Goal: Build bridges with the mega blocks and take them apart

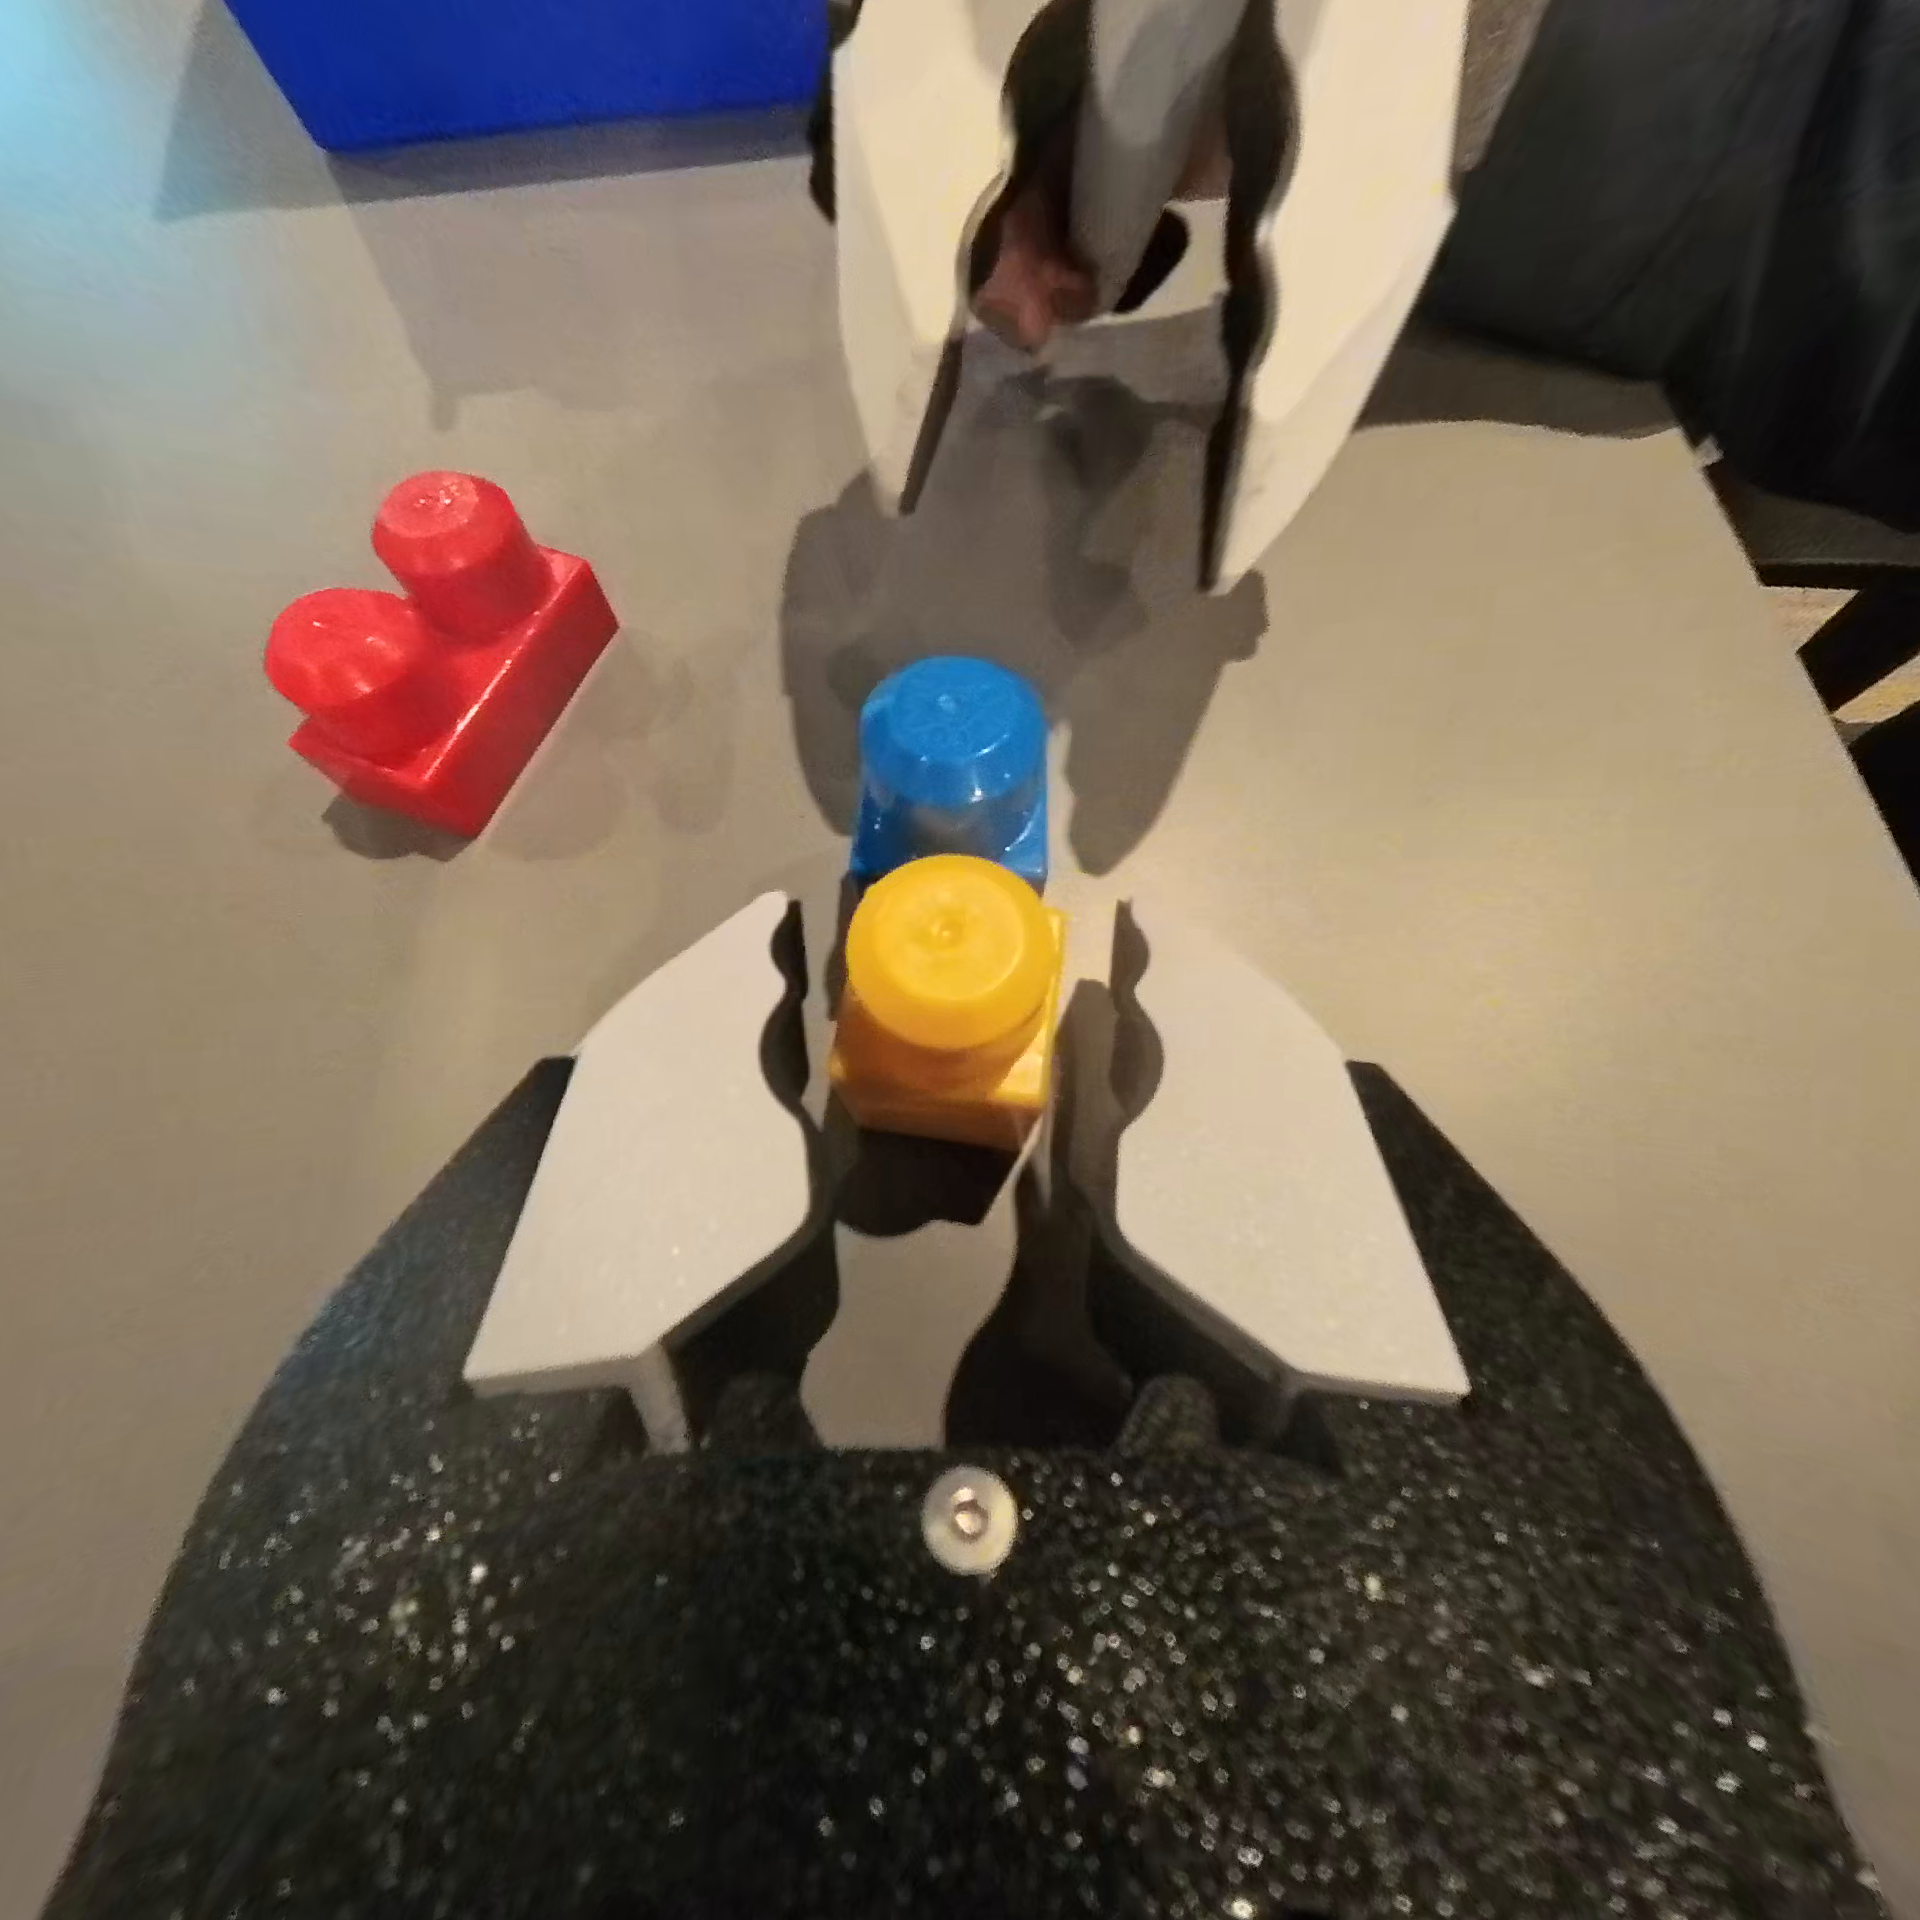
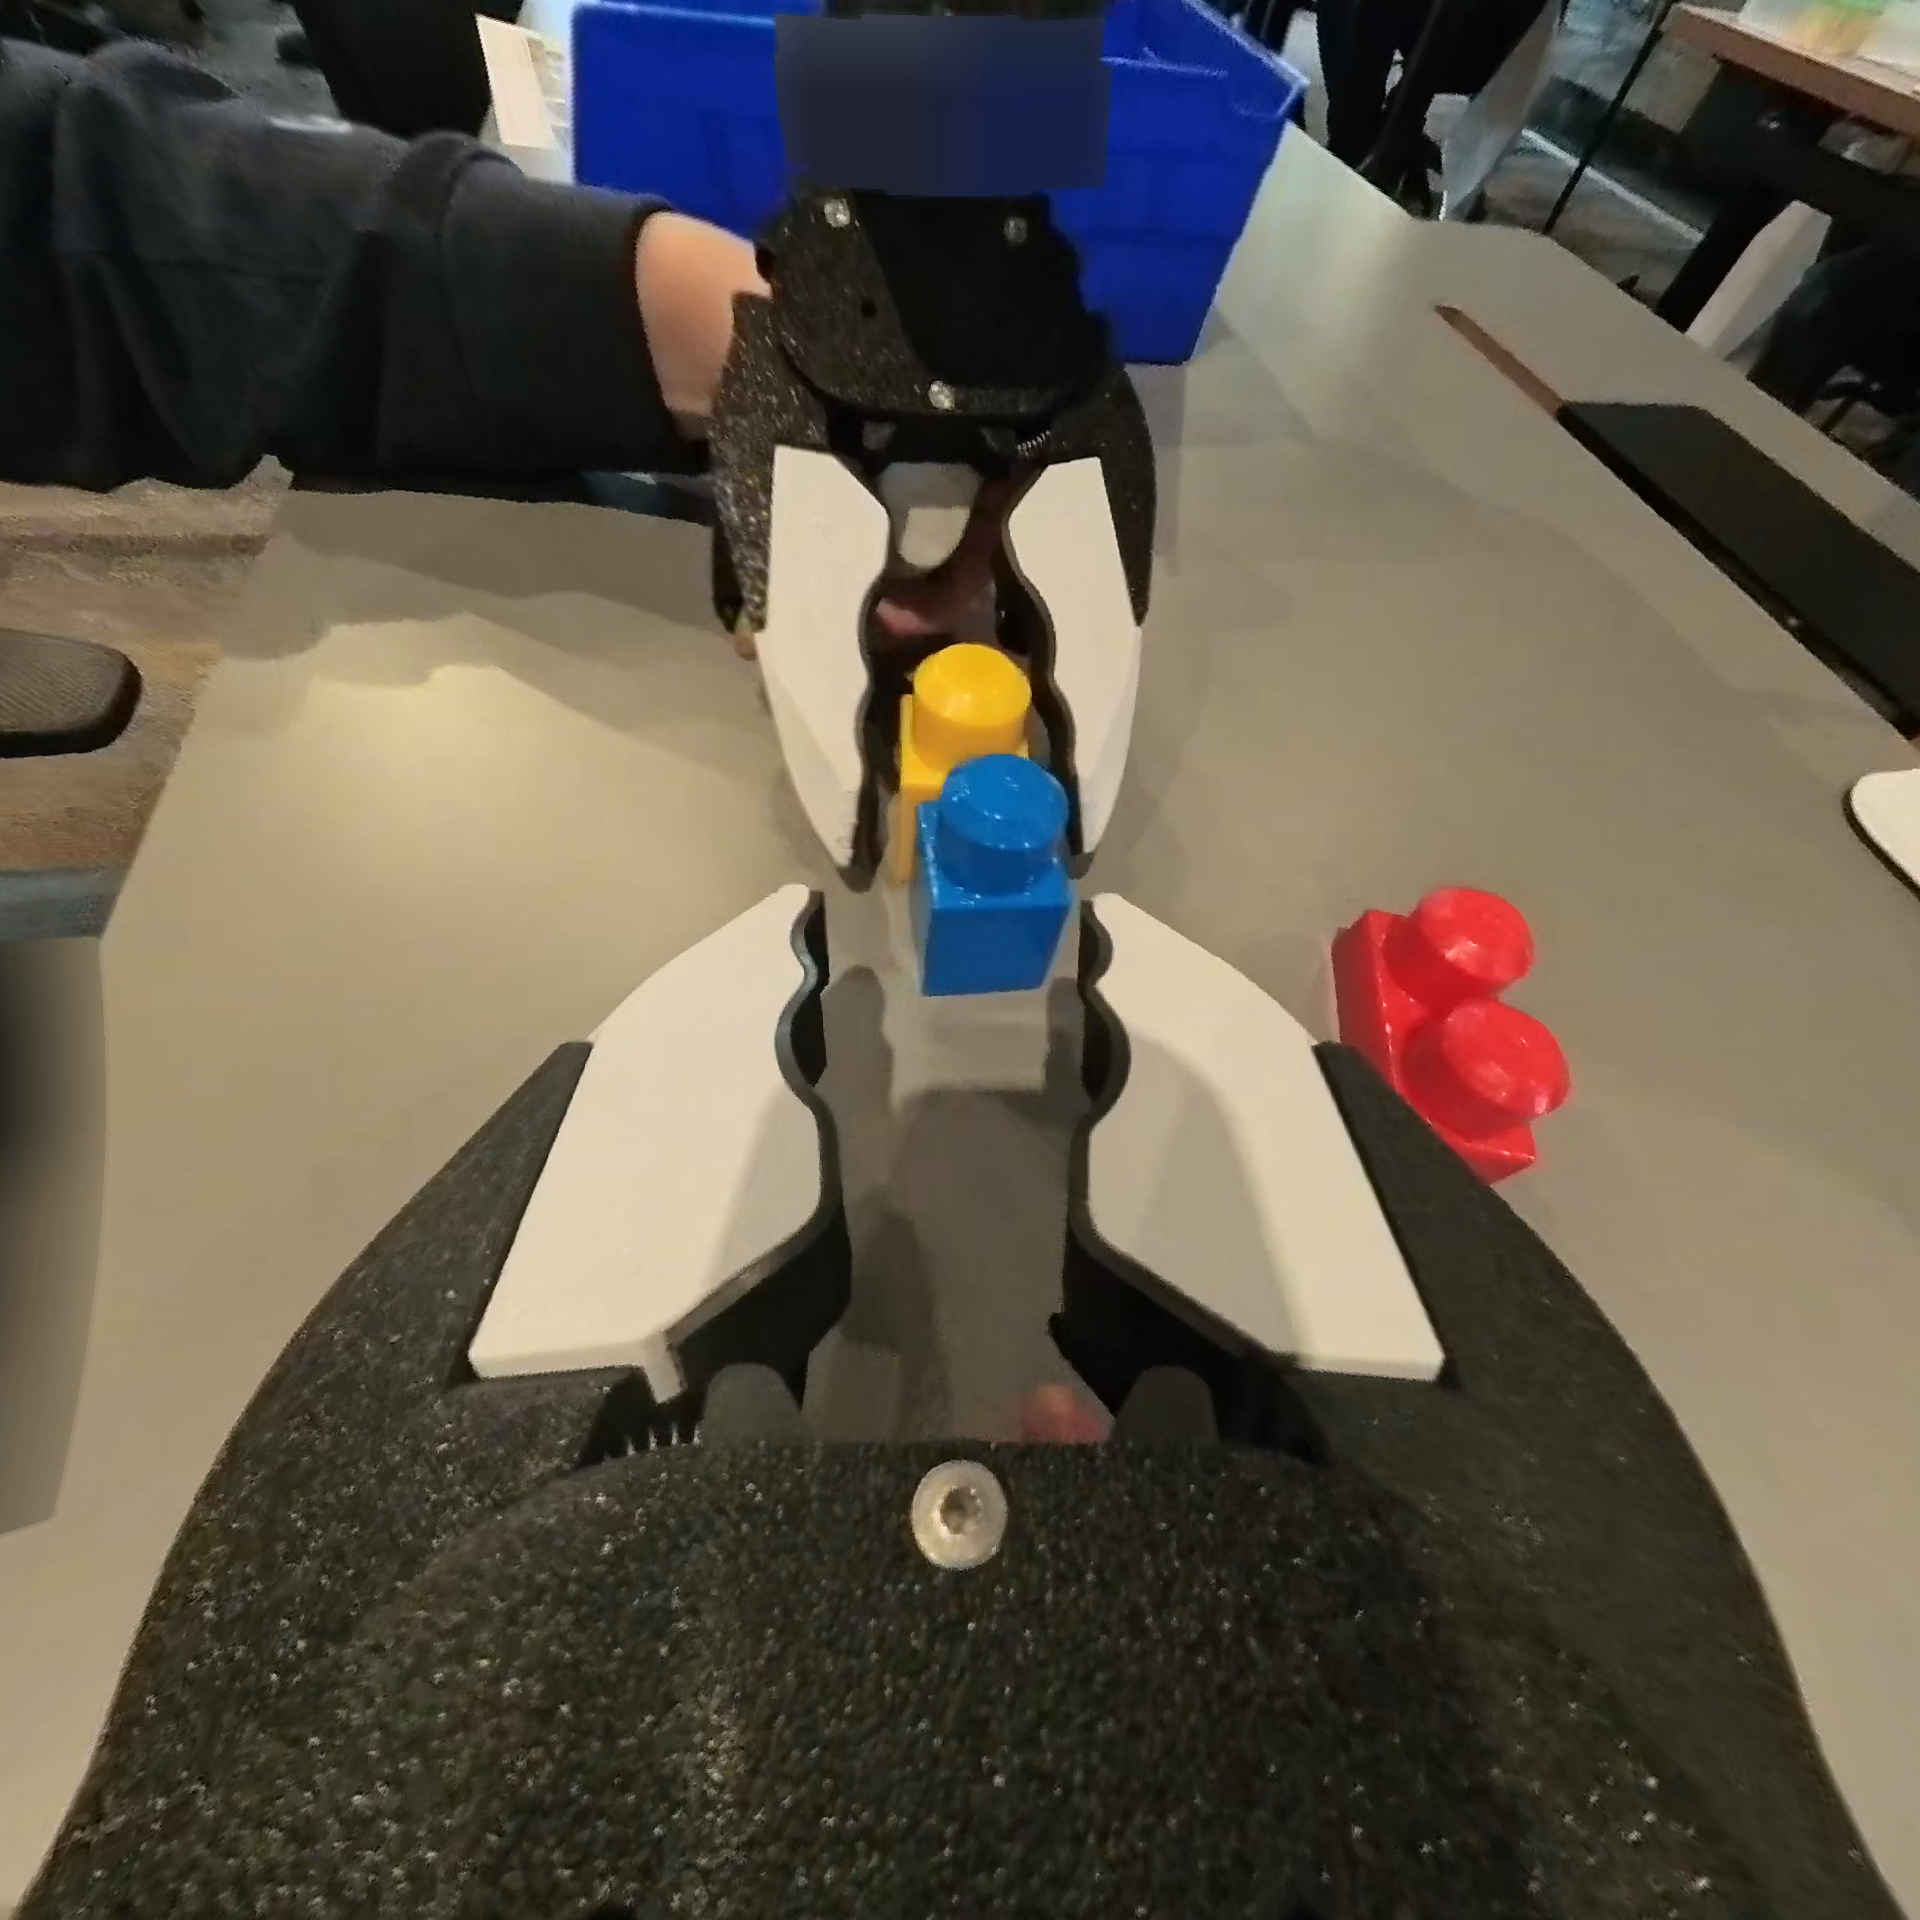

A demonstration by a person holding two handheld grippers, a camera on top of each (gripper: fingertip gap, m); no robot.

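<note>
In the left wrist view, the left tool [image 1: 948, 997] sits at lower centre with its pads spread either side of a yellow single-stud block [image 1: 951, 1013] on the grey bench [image 1: 1455, 831], gaps showing on both sides. A blue single-stud block [image 1: 951, 769] stands just beyond, touching it. A red two-stud block [image 1: 436, 655] lies at left. In the right wrist view, the right tool [image 2: 948, 966] is open around the blue block, at frame centre, pads apart from it.
</note>
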